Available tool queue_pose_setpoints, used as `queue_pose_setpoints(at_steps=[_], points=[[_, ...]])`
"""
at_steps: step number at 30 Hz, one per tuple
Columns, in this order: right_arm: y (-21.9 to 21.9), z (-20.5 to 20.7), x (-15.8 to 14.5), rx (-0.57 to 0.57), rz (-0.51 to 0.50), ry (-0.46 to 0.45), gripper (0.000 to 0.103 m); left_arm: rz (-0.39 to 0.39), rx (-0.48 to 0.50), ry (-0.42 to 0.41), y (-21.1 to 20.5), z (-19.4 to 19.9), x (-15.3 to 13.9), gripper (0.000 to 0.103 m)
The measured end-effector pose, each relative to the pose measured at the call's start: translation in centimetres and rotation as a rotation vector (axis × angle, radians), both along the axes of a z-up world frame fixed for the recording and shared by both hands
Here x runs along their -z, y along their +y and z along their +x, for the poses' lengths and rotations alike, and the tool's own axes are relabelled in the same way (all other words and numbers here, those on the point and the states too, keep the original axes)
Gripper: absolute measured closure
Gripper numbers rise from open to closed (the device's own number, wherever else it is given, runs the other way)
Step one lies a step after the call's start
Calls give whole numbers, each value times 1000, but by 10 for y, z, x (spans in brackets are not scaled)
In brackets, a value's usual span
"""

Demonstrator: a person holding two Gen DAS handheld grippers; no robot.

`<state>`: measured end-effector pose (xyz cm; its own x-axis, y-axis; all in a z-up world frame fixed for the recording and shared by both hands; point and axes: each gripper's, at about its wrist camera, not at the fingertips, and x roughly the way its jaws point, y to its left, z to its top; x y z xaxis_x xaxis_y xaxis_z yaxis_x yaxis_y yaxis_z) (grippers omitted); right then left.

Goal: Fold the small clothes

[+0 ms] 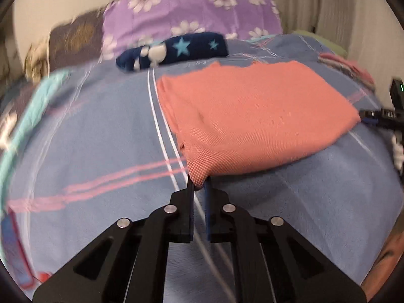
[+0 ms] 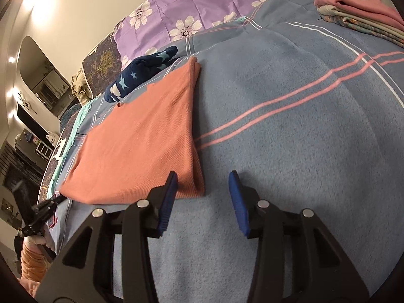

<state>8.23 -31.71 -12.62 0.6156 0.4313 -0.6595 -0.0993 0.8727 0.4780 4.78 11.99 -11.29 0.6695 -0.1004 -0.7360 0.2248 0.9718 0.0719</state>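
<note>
Warm indoor light falls evenly on the bed (image 2: 303,126), with bright glare spots on the wall at the right wrist view's left edge, while the left wrist view is smeared by motion blur toward its left side and both bend strongly at their dark round rims.

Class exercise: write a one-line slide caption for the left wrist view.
Left gripper pinches a corner of the folded salmon-orange garment lying on the blue striped blanket.
</note>
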Motion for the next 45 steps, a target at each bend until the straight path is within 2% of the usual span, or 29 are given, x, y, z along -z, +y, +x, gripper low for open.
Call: queue_pose_setpoints(at_steps=[2,3,4,8,10,11,12,13,15,17,19,20,21,25,28,30,32,35,39,42,45], points=[[-1,-2,1,1,8,-2,60,56,19,35,3,0,10,98],[-2,-3,1,4,16,-3,60,79,3,70,6,1,20,103],[-3,-4,1,8,19,-5,60,96,-18,96,11,0,28,103],[-2,-4,-2,0,5,-6,59,-24,-98,41,30,-12,14,103],[1,-3,-4,-14,-1,-15,61,-89,-87,-1,25,-11,-2,103],[1,-1,-5,-21,5,-28,65,-121,-56,-25,16,-8,-12,103],[2,0,-7,-24,14,-35,67,-141,-23,-41,6,-4,-19,97],[3,1,-7,-28,30,-43,67,-164,18,-53,-9,3,-25,82],[2,3,-7,-29,56,-48,67,-203,69,-52,-31,15,-26,71],[2,4,-3,-24,65,-42,67,-205,113,24,-59,36,-9,70],[-2,3,1,-16,81,-29,67,-139,90,121,-75,52,22,69],[-4,2,3,-14,94,-22,67,-127,71,129,-76,56,34,68],[-7,1,4,-14,104,-15,67,-140,69,106,-74,53,32,68],[-11,3,6,-37,143,-3,67,-175,74,135,-79,52,14,68],[-10,13,1,-48,132,-16,67,-199,158,90,-108,50,-3,68],[-11,18,0,-41,149,-23,73,-263,234,88,-137,57,-10,67],[-11,22,-1,-44,169,-20,74,-295,283,114,-165,67,-6,67],[-13,26,3,-46,193,9,74,-294,345,155,-204,80,1,67],[-24,30,15,-21,268,64,76,-322,382,215,-237,90,14,67],[-30,37,16,-6,292,92,82,-301,402,241,-252,84,21,67],[-30,45,16,10,240,133,94,-297,401,246,-250,79,26,67]])
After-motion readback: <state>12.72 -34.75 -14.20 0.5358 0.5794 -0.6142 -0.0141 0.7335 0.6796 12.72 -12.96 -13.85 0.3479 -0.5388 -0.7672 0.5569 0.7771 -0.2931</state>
